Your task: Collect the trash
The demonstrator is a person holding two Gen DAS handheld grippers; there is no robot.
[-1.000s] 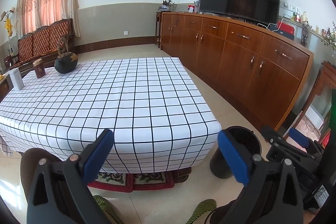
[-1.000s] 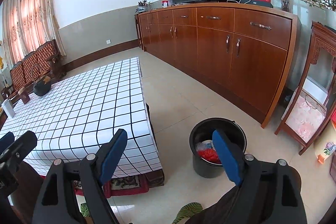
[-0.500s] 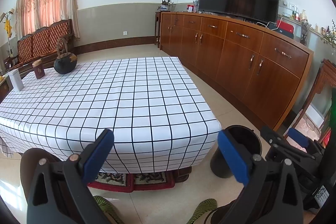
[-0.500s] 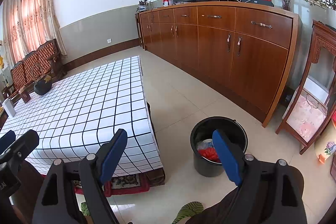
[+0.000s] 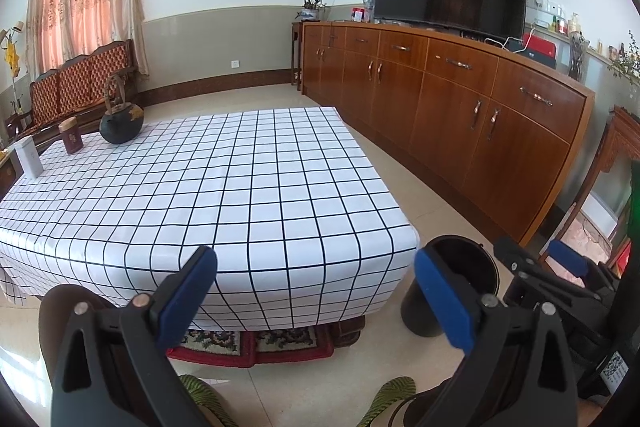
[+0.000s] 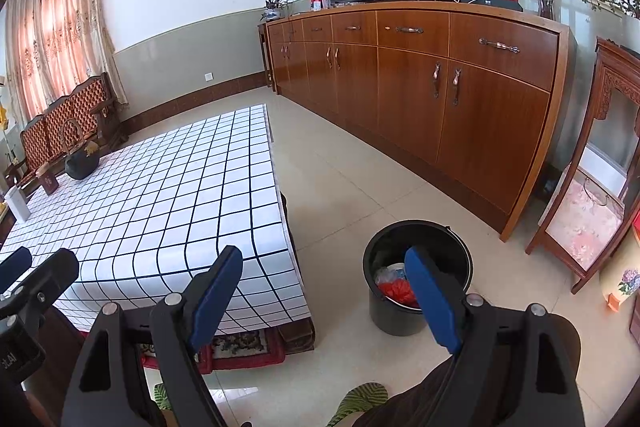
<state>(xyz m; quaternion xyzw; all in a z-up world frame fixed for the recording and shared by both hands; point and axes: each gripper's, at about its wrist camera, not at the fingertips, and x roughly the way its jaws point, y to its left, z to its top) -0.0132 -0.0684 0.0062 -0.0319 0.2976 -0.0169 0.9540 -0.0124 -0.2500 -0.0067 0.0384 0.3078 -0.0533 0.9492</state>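
Nothing has changed over the last second: both views match the earlier ones, both hands parked, no trash in either grip. Reads as a pause, probably at or near the end of the task, since the checked tablecloth (image 5: 224, 187) shows no litter.

Left gripper (image 5: 316, 283) hovers low in front of the table's near edge, angled downward, jaws wide and empty. Right gripper (image 6: 324, 287) sits alongside, same downward tilt, jaws wide, nothing between the blue pads (image 6: 430, 301).

Trash: red and pale wrappers (image 6: 394, 285) lie inside the black bucket (image 6: 416, 239) on the floor tiles, just beside the table's corner.

Left on the table, far end: black teapot (image 5: 121, 125), brown tin (image 5: 71, 137), white box (image 5: 29, 157). Those look like keepers, not trash.
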